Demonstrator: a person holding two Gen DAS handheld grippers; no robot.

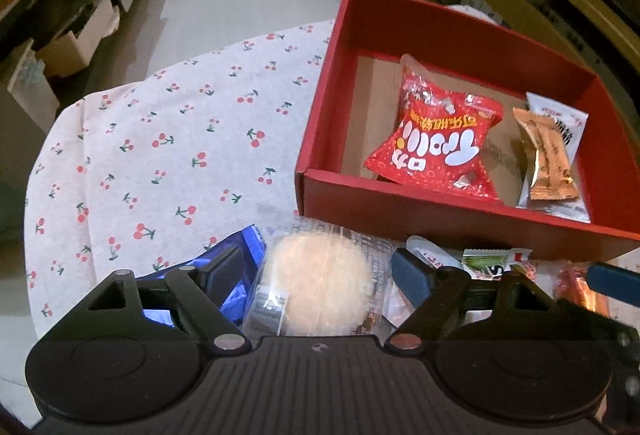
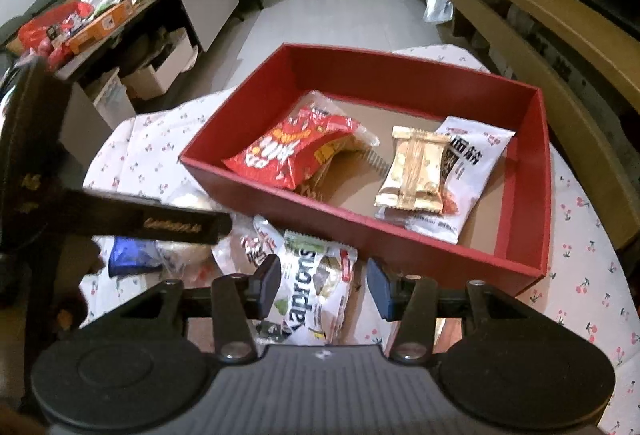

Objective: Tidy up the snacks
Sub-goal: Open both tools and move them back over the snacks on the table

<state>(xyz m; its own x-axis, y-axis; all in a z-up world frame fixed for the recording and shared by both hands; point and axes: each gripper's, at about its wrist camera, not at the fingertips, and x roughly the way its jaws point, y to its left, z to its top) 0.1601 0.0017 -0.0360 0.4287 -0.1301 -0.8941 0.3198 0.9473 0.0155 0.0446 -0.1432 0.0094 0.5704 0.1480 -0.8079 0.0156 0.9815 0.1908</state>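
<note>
A red box (image 1: pixel 400 211) (image 2: pixel 440 259) stands on the cherry-print tablecloth (image 1: pixel 168 139). In it lie a red snack bag (image 1: pixel 436 147) (image 2: pixel 292 151), a gold packet (image 1: pixel 548 155) (image 2: pixel 416 171) and a white packet (image 2: pixel 472 171). My left gripper (image 1: pixel 320 275) is open around a round pale cake in clear wrap (image 1: pixel 320 287), in front of the box. A blue packet (image 1: pixel 236 259) lies beside it. My right gripper (image 2: pixel 324 285) is open over a white and green snack packet (image 2: pixel 316 287), close to the box's near wall.
The left gripper's arm (image 2: pixel 120 223) crosses the left of the right wrist view. More loose packets (image 1: pixel 492 263) lie in front of the box. A dark table with boxes (image 2: pixel 100 11) stands at the left, wooden shelving (image 2: pixel 560 19) at the right, pale floor beyond.
</note>
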